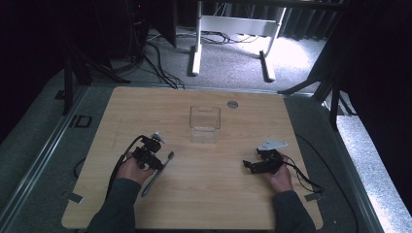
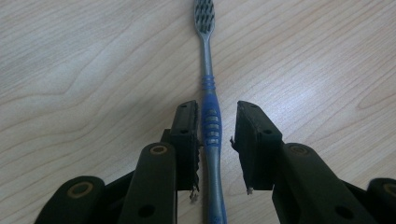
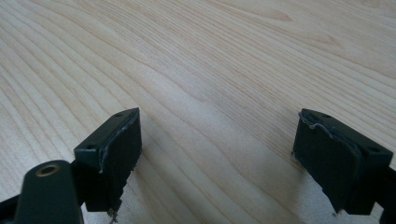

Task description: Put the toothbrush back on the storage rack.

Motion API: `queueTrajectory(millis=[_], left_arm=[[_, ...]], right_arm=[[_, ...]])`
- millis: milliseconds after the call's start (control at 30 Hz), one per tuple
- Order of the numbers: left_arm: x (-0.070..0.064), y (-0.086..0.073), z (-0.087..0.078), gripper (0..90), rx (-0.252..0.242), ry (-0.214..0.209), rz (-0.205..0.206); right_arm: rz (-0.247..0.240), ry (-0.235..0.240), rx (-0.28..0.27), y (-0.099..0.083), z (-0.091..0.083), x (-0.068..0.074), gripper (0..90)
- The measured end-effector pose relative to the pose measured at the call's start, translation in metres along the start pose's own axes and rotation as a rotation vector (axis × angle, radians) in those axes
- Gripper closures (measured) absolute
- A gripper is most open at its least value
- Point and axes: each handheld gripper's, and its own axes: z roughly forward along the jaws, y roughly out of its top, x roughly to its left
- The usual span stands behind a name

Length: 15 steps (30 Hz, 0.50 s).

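Straddling toothbrush (image 2: 211,122), left hand-held gripper (image 2: 215,140) unclosed.

The worktop (image 1: 204,194) is pale wood-grain board, smooth and matt, with fine lines running across it. The toothbrush (image 2: 211,121) looks like plastic: a grey, slightly translucent stem, a glossy blue grip ribbed with pale bars, and dark bristles at the top centre of the left gripper view. The left gripper (image 2: 215,140) is matt black plastic with brass-coloured rivets; its fingers (image 2: 187,135) carry rubbery black pads, frayed at the lower edges. The right gripper (image 3: 217,158) has the same matt black pads with rough, worn rims. At the centre of the high view, the box (image 1: 204,124) is clear, glossy plastic.
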Motion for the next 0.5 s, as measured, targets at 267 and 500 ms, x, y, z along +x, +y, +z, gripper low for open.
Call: queueTrajectory(millis=[267, 500], left_arm=[[-0.004, 0.001, 0.006, 70.5, 0.032, 0.040, 0.003], [-0.005, 0.002, 0.012, 70.3, 0.054, 0.053, 0.005]], right_arm=[[0.000, 0.000, 0.000, 0.000, 0.000, 0.000, 15.1], [0.000, 0.000, 0.000, 0.000, 0.000, 0.000, 15.1]])
